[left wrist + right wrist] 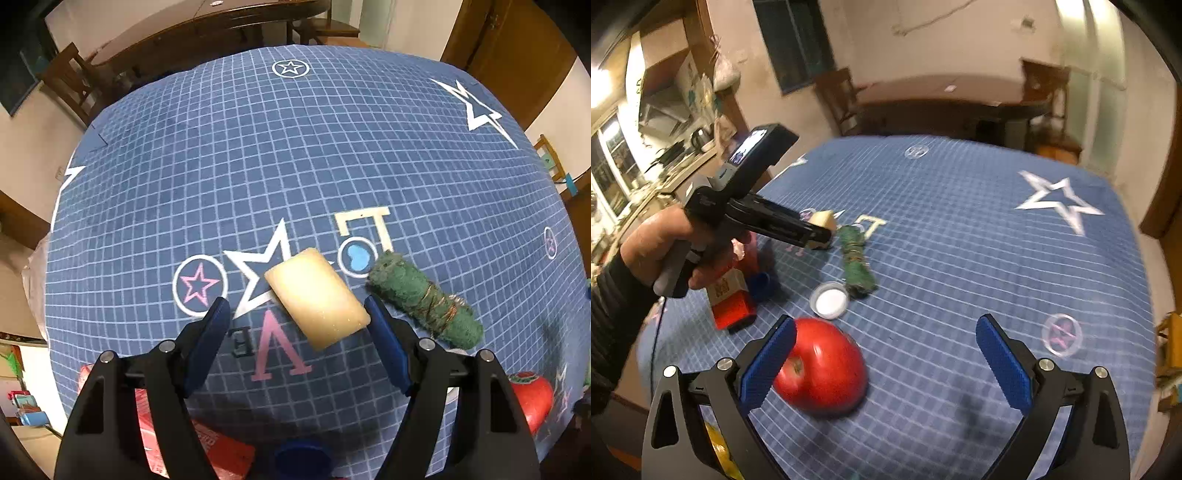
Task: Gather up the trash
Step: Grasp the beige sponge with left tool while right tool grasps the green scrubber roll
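Observation:
A pale yellow sponge block (317,297) lies on the blue grid tablecloth (295,147). My left gripper (295,302) hangs over it, open, with the block between the fingertips; it lies close to the right pad and well apart from the left one. A green scouring roll (424,301) bound with wire lies just to the right. In the right wrist view, a hand holds the left gripper (823,236) down at the sponge (823,219). My right gripper (886,320) is open and holds nothing, with a red apple (822,369) beside its left finger.
A white-filled round lid (830,300) sits by the green roll (857,258). A red carton (733,299) and a blue cap (761,284) stand at the left. A clear round lid (1062,335) lies at the right. Wooden chairs and a table stand beyond the cloth.

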`<state>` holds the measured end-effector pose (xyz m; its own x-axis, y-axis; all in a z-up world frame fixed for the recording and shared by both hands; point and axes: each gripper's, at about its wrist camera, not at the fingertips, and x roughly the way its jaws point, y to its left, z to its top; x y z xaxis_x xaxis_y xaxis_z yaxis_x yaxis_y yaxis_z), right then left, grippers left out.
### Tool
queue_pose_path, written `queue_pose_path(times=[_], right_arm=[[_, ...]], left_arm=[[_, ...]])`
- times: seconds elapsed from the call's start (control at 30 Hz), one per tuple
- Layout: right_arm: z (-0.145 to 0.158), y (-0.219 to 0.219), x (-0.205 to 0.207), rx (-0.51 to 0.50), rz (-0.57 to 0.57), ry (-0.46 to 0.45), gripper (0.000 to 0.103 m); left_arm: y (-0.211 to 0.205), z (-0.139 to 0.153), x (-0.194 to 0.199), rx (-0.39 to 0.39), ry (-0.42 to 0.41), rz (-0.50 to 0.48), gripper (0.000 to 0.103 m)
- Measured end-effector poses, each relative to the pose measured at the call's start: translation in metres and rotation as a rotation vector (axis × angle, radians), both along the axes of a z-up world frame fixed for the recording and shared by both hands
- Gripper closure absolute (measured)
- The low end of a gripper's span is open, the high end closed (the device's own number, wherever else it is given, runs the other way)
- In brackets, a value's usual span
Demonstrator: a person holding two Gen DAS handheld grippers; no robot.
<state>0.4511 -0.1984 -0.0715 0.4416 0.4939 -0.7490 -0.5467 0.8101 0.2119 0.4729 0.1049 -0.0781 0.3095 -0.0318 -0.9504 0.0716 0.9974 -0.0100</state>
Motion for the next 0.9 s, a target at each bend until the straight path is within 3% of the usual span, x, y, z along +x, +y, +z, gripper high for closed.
queue_pose_path(times=[0.1,0.17,0.2,0.43,0.7,0.83,0.9], right_arm=[[-0.005,0.025,0.021,-0.012,0.048,0.051,0.02],[-0.011,0.046,0.039,-0.033,0.083,0.099,0.037],[-0.013,0.053,0.042,-0.046,0.092,0.11,0.04],[-0.041,0.106,0.067,-0.138,0.169,0.174,0.042],[-0.054,0.126,0.085,-0.167,0.152,0.189,0.043],[-0.063,0.138,0.09,-0.214,0.153,0.186,0.062],[-0.065,0.139,0.091,-0.215,0.147,0.179,0.07]], left_arm=[[-0.003,-0.002,0.008,-0.015,-0.004,0.01,0.031],[-0.004,-0.007,0.013,-0.011,0.004,0.008,0.031],[-0.002,-0.008,0.014,-0.016,0.009,0.006,0.031],[0.016,-0.01,0.015,-0.025,0.009,0.009,0.031],[0.016,-0.011,0.019,-0.027,0.024,-0.006,0.031],[0.006,-0.015,0.023,-0.016,0.026,-0.012,0.034],[0.002,-0.017,0.024,-0.034,0.031,-0.023,0.043]])
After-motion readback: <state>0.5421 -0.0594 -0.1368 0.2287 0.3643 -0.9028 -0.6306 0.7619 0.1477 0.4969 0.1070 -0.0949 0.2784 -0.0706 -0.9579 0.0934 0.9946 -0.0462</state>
